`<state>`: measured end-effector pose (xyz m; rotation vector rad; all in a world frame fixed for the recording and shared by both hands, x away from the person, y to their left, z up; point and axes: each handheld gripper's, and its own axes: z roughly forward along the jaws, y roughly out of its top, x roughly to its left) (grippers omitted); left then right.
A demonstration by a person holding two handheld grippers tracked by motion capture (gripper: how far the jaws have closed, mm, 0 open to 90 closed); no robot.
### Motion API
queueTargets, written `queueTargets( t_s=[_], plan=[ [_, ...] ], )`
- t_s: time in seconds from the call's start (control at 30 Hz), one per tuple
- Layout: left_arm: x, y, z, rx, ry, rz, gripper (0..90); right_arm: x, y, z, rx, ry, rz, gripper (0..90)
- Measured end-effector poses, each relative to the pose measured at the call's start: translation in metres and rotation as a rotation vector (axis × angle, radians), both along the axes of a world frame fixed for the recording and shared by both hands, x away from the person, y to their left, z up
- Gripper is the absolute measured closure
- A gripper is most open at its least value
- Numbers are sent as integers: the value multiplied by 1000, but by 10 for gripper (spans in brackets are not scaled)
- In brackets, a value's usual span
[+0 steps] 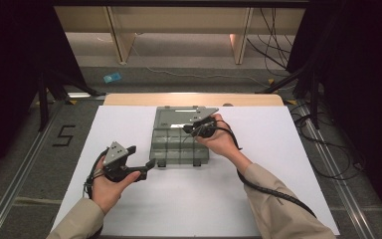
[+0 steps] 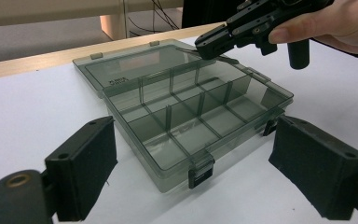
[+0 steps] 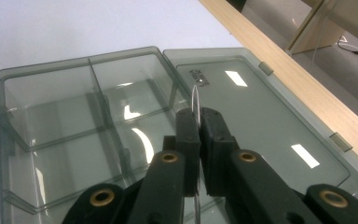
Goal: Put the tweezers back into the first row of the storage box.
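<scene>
A smoky clear compartment box [image 1: 179,149] lies open mid-table, its lid [image 1: 176,117] flat behind it. Dividers split the box [image 2: 182,116] into several cells, which look empty. My right gripper [image 1: 188,130] hovers over the back cells near the hinge. In the right gripper view its jaws [image 3: 199,116] are shut on a thin clear piece [image 3: 195,95] seen edge-on, above the box [image 3: 74,107] and lid [image 3: 261,116]. My left gripper [image 1: 146,167] is open just off the box's front left corner. In the left gripper view it [image 2: 196,140] frames the front latch [image 2: 200,172] with nothing held.
White sheet [image 1: 189,199] covers the table, with a wooden edge [image 1: 194,98] at the back. Beyond lie a floor, table legs [image 1: 122,40], cables [image 1: 273,45] and a blue scrap [image 1: 112,77]. A "5" mark [image 1: 64,135] is on the floor at left.
</scene>
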<state>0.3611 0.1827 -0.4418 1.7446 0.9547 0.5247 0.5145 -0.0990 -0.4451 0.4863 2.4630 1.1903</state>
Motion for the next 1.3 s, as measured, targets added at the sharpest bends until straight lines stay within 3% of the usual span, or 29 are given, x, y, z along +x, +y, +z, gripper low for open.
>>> queueTargets(
  t_s=[1.3],
  plan=[
    [0,-1,-1,-8,8,0,135,4,3,-20,-76,32,12,872]
  ],
)
